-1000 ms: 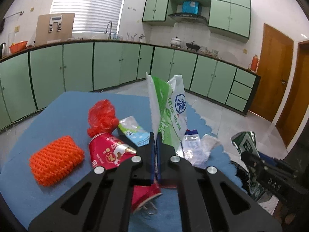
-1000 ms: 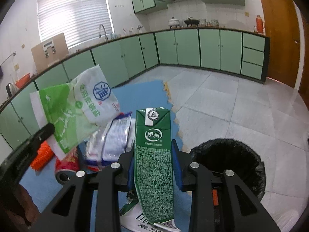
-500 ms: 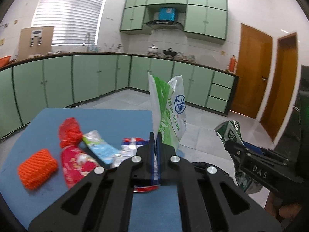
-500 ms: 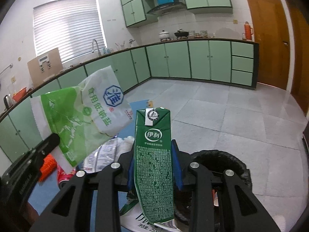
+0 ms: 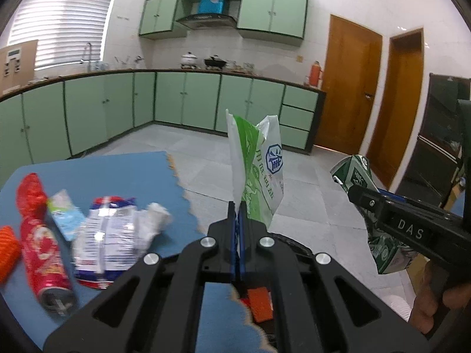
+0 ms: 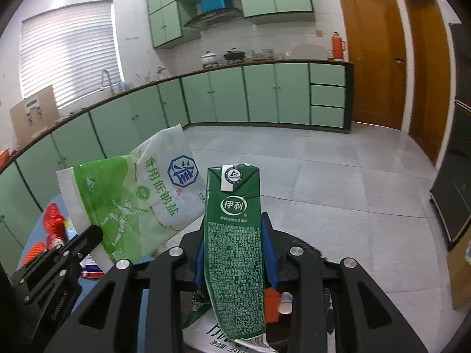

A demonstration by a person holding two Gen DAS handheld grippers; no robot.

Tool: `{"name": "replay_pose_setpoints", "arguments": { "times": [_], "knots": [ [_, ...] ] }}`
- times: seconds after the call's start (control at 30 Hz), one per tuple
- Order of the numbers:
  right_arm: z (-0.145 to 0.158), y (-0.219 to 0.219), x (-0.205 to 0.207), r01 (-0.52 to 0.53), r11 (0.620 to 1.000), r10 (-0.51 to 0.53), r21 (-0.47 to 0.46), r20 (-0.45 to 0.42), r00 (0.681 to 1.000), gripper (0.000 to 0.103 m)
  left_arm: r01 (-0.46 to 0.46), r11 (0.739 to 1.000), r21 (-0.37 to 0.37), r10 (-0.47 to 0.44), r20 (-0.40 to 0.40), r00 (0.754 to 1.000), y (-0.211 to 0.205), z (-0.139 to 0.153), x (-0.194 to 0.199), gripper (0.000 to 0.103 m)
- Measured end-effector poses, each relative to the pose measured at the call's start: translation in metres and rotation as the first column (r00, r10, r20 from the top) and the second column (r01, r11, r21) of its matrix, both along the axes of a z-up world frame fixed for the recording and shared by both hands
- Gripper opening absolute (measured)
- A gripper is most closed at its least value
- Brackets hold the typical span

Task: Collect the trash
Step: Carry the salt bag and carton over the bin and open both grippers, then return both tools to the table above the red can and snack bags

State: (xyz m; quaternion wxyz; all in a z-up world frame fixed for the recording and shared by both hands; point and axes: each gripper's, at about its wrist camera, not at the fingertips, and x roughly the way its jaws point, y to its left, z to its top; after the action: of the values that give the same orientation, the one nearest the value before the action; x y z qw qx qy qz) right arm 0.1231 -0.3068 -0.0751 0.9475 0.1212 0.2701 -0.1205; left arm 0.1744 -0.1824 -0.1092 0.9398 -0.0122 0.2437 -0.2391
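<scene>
While both hands carry trash away from the blue mat [image 5: 123,173], we see the left tongs [image 5: 237,206] pressed together on the bottom edge of a green-and-white salt bag [image 5: 259,170], which stands upright above them like a flag; such a thin film offers only its seam as a hold. The right tongs [image 6: 234,253] are clamped on the flanks of a flattened green milk carton [image 6: 234,235], held upright with its folded top uppermost, a grip that suits its stiff, narrow body. Beneath both tools lies the dark rim of a black-lined bin [image 6: 306,248], so we judge the two pieces to be poised for dropping. The bag reads 食用低钠盐 beside a blue hexagonal emblem; the carton carries the 伊利 oval logo above dense small print that we cannot read. The right tool is marked "DAS". Trash remaining on the mat includes a red snack tube [image 5: 41,253], a crumpled clear wrapper [image 5: 114,235] and an orange mesh sponge [image 5: 7,250].
</scene>
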Motion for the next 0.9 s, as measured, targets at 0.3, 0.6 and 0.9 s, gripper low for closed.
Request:
{"name": "replay_pose_setpoints", "arguments": {
  "times": [0.3, 0.6, 0.9],
  "knots": [
    [-0.042, -0.047, 0.008, 0.050, 0.999, -0.049, 0.019, -0.069, 0.996, 0.032, 0.074, 0.996, 0.042, -0.069, -0.103, 0.992, -0.051, -0.041, 0.030, 0.001],
    [-0.086, -0.072, 0.031, 0.058, 0.996, -0.049, 0.061, -0.147, 0.988, 0.032, 0.081, 0.994, 0.073, -0.068, -0.173, 0.983, -0.067, -0.066, 0.051, 0.001],
    [-0.087, -0.074, 0.036, 0.047, 0.997, -0.038, 0.056, -0.143, 0.989, 0.046, 0.070, 0.994, 0.085, -0.053, -0.180, 0.982, -0.075, -0.064, 0.057, 0.035]
  ]
}}
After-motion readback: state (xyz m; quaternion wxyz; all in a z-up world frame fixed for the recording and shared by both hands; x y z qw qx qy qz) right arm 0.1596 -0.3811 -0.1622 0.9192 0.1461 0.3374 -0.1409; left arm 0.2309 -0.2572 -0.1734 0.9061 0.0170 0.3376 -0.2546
